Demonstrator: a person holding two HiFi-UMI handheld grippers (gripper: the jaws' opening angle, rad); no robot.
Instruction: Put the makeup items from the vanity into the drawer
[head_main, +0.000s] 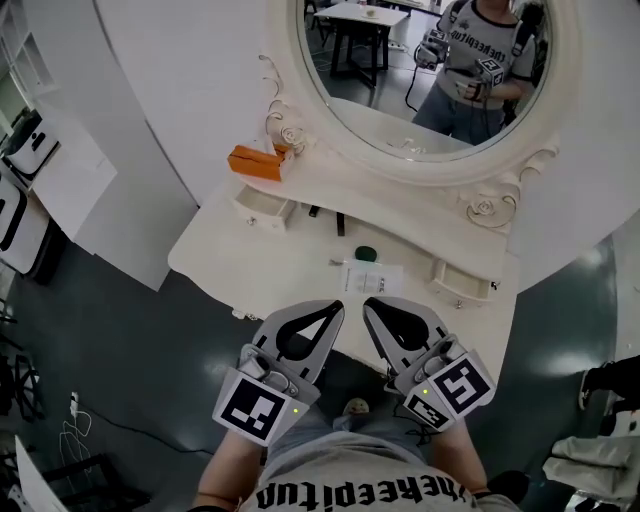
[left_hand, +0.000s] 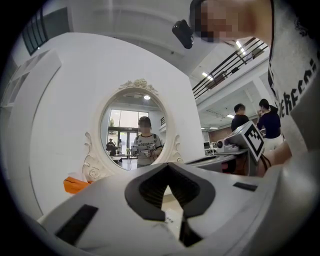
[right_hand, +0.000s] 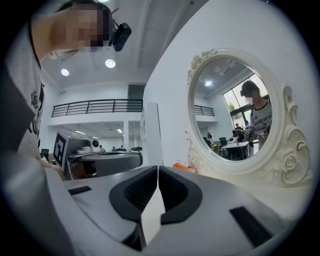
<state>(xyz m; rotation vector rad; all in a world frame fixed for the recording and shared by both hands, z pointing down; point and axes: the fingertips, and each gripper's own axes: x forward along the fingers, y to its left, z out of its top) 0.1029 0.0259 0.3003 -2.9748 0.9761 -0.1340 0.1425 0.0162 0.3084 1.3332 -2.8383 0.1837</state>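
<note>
Both left gripper (head_main: 336, 308) and right gripper (head_main: 371, 304) hold fingers together, empty; green makeup item (head_main: 366, 253) lies just ahead.

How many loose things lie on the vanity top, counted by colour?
Orange: 1, the box at the left
Black: 2, a slim stick and a smaller piece
Dark green: 1, a round item
White: 1, a flat packet
Total: 5

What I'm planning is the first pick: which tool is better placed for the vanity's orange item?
Left, probably. The orange item lies at the left end of the vanity, on the left tool's side; the right tool would reach across.
</note>
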